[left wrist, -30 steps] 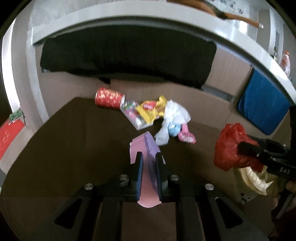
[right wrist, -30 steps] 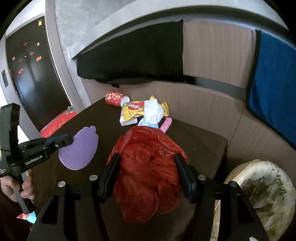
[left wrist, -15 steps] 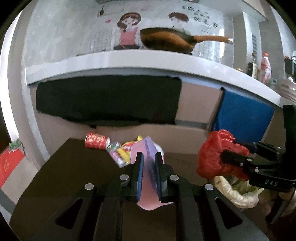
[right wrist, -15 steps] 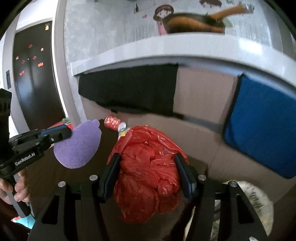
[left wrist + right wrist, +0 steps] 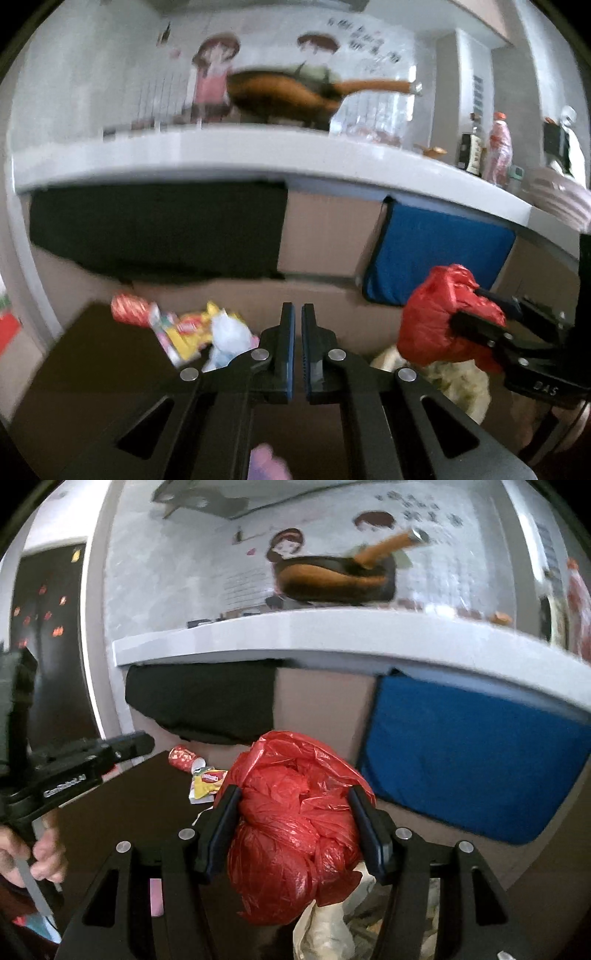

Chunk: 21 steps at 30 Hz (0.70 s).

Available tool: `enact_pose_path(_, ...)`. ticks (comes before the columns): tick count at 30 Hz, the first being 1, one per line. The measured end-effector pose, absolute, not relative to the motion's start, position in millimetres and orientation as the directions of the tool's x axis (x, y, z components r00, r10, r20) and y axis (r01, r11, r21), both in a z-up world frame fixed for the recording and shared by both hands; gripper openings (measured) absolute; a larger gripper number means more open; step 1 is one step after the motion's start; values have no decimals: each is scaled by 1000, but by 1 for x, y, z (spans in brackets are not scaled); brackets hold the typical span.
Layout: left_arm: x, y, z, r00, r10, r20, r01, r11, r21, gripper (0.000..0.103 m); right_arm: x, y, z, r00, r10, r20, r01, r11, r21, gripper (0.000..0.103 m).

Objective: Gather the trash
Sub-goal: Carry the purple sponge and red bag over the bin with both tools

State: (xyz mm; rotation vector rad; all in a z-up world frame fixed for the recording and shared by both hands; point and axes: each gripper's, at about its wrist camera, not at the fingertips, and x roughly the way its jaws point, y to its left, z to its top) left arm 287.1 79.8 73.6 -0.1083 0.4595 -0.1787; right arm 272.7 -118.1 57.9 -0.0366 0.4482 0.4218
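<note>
Landmark: dark table (image 5: 92, 369).

Left to right from the left wrist view:
- Red paper cup (image 5: 129, 308) lies on its side at the table's far edge, against the cabinet front.
- Just right of the cup: yellow snack wrapper (image 5: 184, 334), then a crumpled white/pale-blue bag (image 5: 229, 338), all touching in one pile on the table's far side.
- Left gripper (image 5: 297, 321) is above the table, jaws just closed, pads nearly together with only a thin slit, nothing between them. A blurred pink/purple scrap (image 5: 267, 461) shows below the gripper body at the bottom edge; can't tell what it rests on.
- Right gripper (image 5: 467, 314) is off the table's right side, clamped on a red plastic bag (image 5: 432, 325), directly above a bin with a pale liner (image 5: 458, 380).

Right wrist view confirms it:
- The person's hand (image 5: 44, 853) holds the left gripper's handle at the table's left side.
- Cup (image 5: 181, 757) and wrapper (image 5: 208, 781) sit at the table's far edge.
- Right gripper (image 5: 295, 805) jaws stand wide, both pads pressing into the red plastic bag (image 5: 295, 823), with the bin liner (image 5: 325, 923) beneath it.
</note>
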Motion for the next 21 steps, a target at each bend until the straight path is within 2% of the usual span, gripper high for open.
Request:
enact_pose_path(4, 292, 94, 46, 848, -182, -498, 107, 979, -176, 3, 284, -129, 37, 790, 398, -467, -398, 912, 102, 56)
enact_pose_path(8, 281, 129, 5, 761, -241, -603, 86, 958, -275, 6, 292, -126, 18, 745, 437, -503, -423, 894, 150, 56)
enact_pose_path(9, 273, 133, -4, 748, -262, -610, 96, 952, -290, 9, 293, -124, 15, 739, 441, -509, -426, 892, 153, 56)
enact_pose_path(10, 263, 137, -15, 730, -300, -614, 131, 943, -306, 14, 294, -122, 10, 731, 444, -518, -432, 889, 153, 56)
enact_pose_path(11, 254, 137, -22, 712, -332, -619, 169, 936, -308, 29, 293, -121, 8, 728, 447, -521, -435, 887, 154, 56)
enact_pose_path(12, 248, 136, -29, 692, -354, -629, 200, 932, -304, 48, 292, -120, 6, 724, 449, -524, -438, 886, 155, 56)
enact_pose_path(13, 244, 135, -36, 668, -370, -646, 224, 927, -301, 54, 291, -120, 4, 720, 450, -528, -439, 885, 156, 56)
enact_pose_path(15, 234, 131, -58, 594, -400, -698, 258, 917, -305, 54, 291, -120, 2, 715, 452, -533, -438, 884, 162, 56)
enact_pose_path(21, 224, 126, -99, 542, -307, -782, 178, 952, -250, 54, 279, -129, -4, 715, 440, -543, -421, 891, 168, 56)
